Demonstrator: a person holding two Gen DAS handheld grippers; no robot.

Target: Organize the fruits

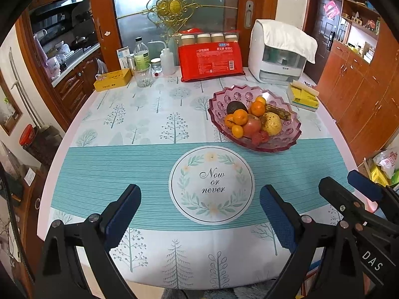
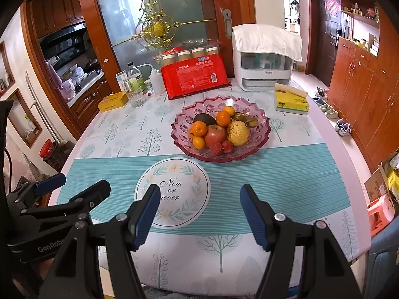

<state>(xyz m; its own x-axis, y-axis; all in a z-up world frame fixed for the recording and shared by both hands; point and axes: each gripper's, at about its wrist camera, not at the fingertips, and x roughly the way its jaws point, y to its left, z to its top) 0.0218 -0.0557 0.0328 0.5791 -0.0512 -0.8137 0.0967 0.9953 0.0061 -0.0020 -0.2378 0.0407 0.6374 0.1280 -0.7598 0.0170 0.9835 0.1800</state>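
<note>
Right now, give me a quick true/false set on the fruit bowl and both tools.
1. All fruit sits in the pink glass bowl. True.
2. The right tool holds an apple. False: the apple is in the bowl, and this tool is open and empty.
3. The left tool is open over the tablecloth. True.
4. The banana lies on the tablecloth. False: it lies in the bowl, behind the pear.

Banana (image 2: 245, 119) half hidden behind pear (image 2: 238, 132); print on red package (image 2: 194, 76) too small to read.
</note>
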